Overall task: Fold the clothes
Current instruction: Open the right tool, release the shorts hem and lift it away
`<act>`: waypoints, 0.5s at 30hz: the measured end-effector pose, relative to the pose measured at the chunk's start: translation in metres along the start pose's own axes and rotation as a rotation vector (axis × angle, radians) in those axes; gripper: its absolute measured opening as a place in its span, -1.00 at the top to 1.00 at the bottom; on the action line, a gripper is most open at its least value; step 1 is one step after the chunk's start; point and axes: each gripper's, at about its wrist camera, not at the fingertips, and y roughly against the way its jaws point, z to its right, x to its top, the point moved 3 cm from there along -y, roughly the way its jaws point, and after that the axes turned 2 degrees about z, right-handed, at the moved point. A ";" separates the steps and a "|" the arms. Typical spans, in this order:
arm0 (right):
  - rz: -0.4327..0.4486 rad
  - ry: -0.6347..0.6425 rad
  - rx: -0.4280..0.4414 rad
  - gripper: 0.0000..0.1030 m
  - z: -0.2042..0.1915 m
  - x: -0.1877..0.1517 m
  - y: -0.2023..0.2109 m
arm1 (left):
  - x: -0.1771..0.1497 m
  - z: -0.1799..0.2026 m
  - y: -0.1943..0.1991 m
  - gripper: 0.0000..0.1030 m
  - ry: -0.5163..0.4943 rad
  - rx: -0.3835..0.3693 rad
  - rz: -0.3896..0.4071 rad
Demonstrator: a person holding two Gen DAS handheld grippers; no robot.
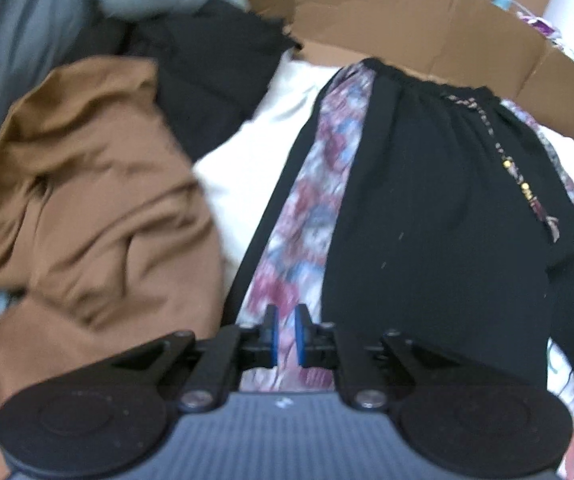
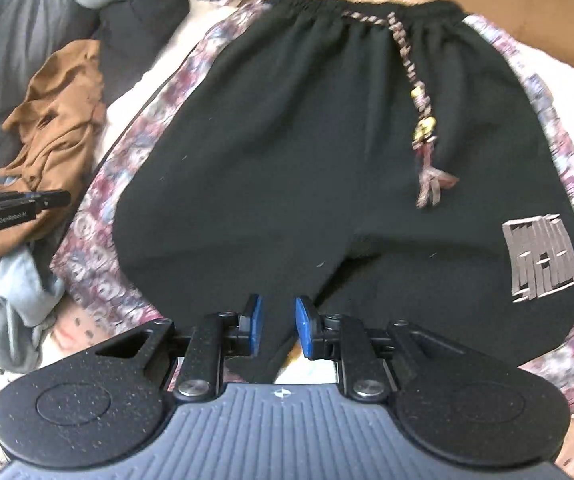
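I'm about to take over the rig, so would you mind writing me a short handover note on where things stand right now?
Left tool: open by a narrow gap, over the patterned side stripe at the shorts' left hem; a grip cannot be confirmed.
Right tool: open, at the middle of the bottom hem, black fabric between the pads, not pinched.
Black shorts: spread flat on the white surface, waistband toward the cardboard, drawstring lying loose on the front.
Brown garment: crumpled to the left, among other unfolded clothes.
Done: shorts laid out. Left: every fold, then the pile.
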 end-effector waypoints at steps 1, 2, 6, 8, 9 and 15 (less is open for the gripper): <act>0.005 0.005 -0.005 0.51 0.004 0.003 0.002 | 0.006 0.002 -0.002 0.83 -0.008 -0.001 0.010; 0.009 0.009 -0.011 0.51 0.009 0.006 0.005 | 0.012 0.004 -0.005 0.83 -0.014 0.002 0.019; 0.028 0.027 -0.032 0.51 0.026 0.017 0.014 | 0.035 0.009 -0.016 0.82 -0.025 0.010 0.053; 0.037 0.036 -0.043 0.50 0.034 0.022 0.019 | 0.045 0.012 -0.022 0.80 -0.035 0.018 0.072; 0.042 0.041 -0.048 0.50 0.038 0.025 0.021 | 0.049 0.013 -0.026 0.80 -0.041 0.023 0.080; 0.070 0.068 -0.080 0.34 0.064 0.042 0.036 | 0.069 0.018 -0.053 0.67 -0.052 0.005 0.118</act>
